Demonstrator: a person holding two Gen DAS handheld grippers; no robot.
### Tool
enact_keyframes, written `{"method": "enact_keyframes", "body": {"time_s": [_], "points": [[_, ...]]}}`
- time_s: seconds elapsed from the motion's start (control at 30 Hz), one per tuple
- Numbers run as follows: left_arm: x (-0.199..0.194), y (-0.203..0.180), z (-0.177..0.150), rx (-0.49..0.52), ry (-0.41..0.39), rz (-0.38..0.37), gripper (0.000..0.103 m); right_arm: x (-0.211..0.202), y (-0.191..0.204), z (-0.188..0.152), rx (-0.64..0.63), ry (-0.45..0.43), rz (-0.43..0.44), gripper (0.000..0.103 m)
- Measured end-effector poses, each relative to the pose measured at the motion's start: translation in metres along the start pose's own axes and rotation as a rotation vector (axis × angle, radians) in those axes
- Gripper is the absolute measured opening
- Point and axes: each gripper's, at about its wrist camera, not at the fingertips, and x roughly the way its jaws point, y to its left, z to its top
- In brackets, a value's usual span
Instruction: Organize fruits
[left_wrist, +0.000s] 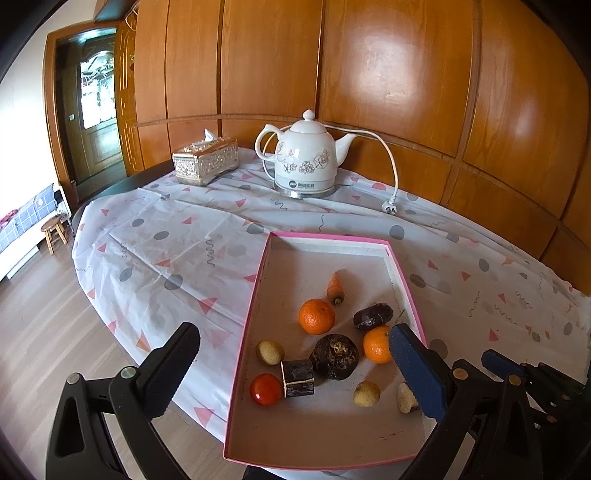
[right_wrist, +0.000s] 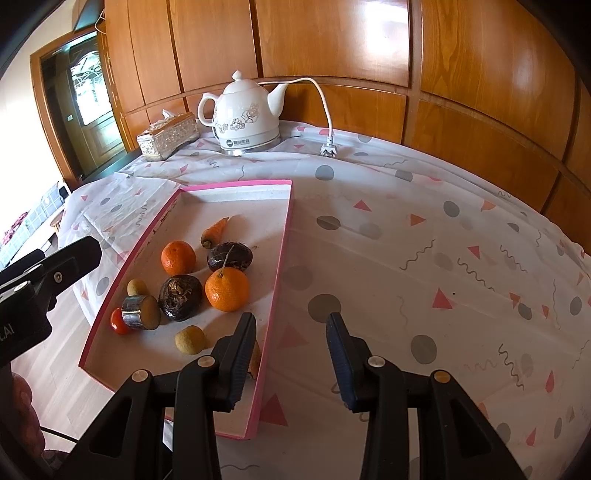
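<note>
A pink-rimmed shallow tray lies on the patterned tablecloth. It holds two oranges, a small carrot, a dark wrinkled fruit, a dark round fruit, a red tomato, a dark cut cylinder and several small tan fruits. My left gripper stands wide open over the tray's near left part, touching nothing. My right gripper is open astride the tray's right wall, one finger inside and one outside, pads apart from it.
A white flowered electric kettle with a loose cord and plug stands at the table's back by the wooden wall. A silver tissue box sits to its left. The table's left edge drops to wooden floor.
</note>
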Motion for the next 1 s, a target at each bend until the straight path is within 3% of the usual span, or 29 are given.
{"method": "enact_keyframes", "body": {"time_s": [1.0], "points": [[0.0017,0.0006,-0.0025,-0.005,0.009,-0.009,0.103,0.0016,0.0013,-0.0043,0.007,0.007,0.002,0.040]]}}
